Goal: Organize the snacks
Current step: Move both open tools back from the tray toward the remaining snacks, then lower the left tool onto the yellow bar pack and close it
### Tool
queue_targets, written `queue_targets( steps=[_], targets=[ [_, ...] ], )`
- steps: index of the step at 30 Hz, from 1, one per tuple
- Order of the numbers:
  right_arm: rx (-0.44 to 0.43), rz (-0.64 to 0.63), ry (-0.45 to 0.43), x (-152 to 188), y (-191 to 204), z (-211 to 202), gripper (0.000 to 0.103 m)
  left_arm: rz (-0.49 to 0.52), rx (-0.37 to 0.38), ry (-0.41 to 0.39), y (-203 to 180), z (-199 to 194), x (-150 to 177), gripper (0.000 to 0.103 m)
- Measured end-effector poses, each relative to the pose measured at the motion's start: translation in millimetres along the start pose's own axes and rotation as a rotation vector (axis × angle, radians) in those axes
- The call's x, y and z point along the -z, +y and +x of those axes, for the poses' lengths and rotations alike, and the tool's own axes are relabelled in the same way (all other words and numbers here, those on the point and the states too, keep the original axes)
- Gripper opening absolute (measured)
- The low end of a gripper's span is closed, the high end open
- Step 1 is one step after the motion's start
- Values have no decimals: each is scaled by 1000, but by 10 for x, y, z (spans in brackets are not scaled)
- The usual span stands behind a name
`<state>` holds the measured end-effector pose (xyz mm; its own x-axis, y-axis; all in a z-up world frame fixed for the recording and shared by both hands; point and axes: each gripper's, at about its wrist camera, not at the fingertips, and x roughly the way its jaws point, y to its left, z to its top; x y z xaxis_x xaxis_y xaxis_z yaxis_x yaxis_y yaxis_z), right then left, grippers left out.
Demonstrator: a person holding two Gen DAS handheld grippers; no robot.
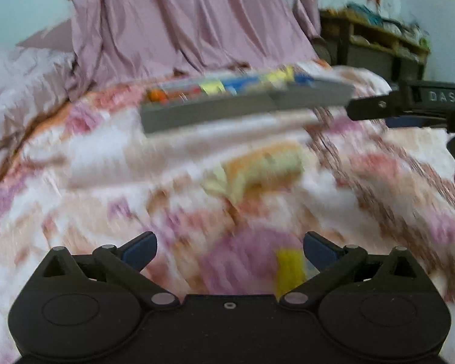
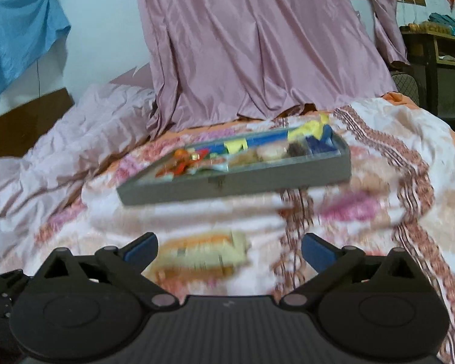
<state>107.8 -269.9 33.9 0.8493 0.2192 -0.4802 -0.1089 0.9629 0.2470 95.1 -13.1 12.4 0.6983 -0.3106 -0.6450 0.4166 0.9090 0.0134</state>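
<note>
The left hand-held gripper [image 1: 230, 250] is hovering over a bed [image 1: 75, 163] covered in a floral sheet, its blue-padded fingers spread wide and holding nothing. Ahead of it, a loose orange and pale yellow snack packet [image 1: 257, 166] is lying flat on the sheet, blurred by motion. Beyond it, a shallow grey tray [image 1: 245, 106] is sitting on the bed, already carrying colourful wrapped snacks. To the right, the right hand-held gripper [image 2: 229, 250] is also hanging wide open and empty, with the same snack packet [image 2: 201, 254] lying just ahead between its fingers, and the grey tray [image 2: 236, 179] further back.

The packet is likely light, soft and crinkly, probably a little slippery. Pinching it across its short middle seems safest, gently, since the contents may crush.
</note>
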Motion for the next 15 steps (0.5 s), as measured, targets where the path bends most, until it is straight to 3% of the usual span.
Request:
queue_targets(
  steps=[4, 15],
  targets=[
    [15, 41, 20, 146, -41, -47, 103, 29, 90, 27, -174, -31, 155, 102],
    [27, 105, 59, 196, -139, 71, 103, 25, 155, 96, -286, 216, 236, 100]
  ],
)
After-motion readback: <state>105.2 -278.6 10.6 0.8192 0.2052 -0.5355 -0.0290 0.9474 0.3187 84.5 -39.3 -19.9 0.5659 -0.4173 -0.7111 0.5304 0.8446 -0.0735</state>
